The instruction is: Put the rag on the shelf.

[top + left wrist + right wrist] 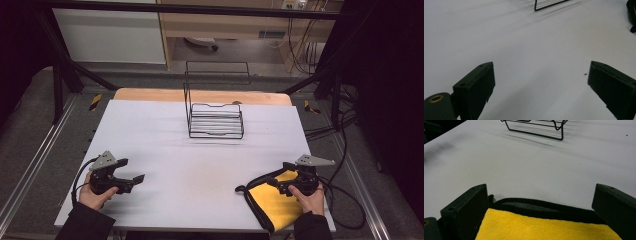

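A yellow cloth with a black border (272, 202) lies flat at the table's front right corner. My right gripper (280, 181) hovers over it, open, its jaws standing wide on either side of the cloth's (544, 227) black edge. Over at the front left, my left gripper (132, 172) is open above bare white table, nothing between its jaws. A black wire rack (216, 119) stands upright near the table's far middle, and its base (536, 127) shows at the top of the right gripper view.
The white table top (200, 150) sits on a wooden board that shows along the far edge. Black cables (345, 195) trail off the right side. Dark frame posts stand at both far corners. The rack's corner (549, 5) appears far ahead in the left gripper view.
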`<state>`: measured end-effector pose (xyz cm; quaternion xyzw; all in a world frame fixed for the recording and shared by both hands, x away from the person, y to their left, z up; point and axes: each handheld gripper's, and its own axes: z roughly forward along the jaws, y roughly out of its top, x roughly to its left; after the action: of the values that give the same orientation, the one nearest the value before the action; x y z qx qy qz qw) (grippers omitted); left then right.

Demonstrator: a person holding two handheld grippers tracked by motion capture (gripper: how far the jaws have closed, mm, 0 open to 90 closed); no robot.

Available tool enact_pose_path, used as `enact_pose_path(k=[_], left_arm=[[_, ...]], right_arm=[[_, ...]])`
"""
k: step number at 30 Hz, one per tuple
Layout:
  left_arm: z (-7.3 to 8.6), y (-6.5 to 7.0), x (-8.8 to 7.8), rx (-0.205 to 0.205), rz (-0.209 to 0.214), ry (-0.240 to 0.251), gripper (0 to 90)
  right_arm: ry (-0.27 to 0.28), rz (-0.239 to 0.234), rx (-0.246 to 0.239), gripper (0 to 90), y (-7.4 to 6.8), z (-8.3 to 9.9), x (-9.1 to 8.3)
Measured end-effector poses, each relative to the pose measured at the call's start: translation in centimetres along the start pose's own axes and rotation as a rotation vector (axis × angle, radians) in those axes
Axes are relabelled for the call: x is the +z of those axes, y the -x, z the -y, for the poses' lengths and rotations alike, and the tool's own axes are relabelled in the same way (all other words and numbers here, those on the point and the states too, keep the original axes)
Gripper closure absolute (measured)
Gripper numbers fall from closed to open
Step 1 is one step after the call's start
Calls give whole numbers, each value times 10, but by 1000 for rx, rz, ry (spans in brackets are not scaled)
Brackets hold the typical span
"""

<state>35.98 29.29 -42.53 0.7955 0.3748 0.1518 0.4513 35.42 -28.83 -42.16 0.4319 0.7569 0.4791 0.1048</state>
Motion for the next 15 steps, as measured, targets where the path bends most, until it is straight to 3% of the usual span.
enact_pose_path(k=[9,13,14,15], left_arm=[[0,1,-1,4,-3,1,71],[0,2,-1,4,-8,-2,71],[0,3,-1,4,-7,-3,71],[0,3,-1,6,-7,-5,71]], right_arm=[[-12,11,-8,43,-2,-1,0],[-44,21,-25,103,-14,-4,4],[-64,28,-63,178,-23,-5,8],[-73,35,-66,207,-28,-6,10]])
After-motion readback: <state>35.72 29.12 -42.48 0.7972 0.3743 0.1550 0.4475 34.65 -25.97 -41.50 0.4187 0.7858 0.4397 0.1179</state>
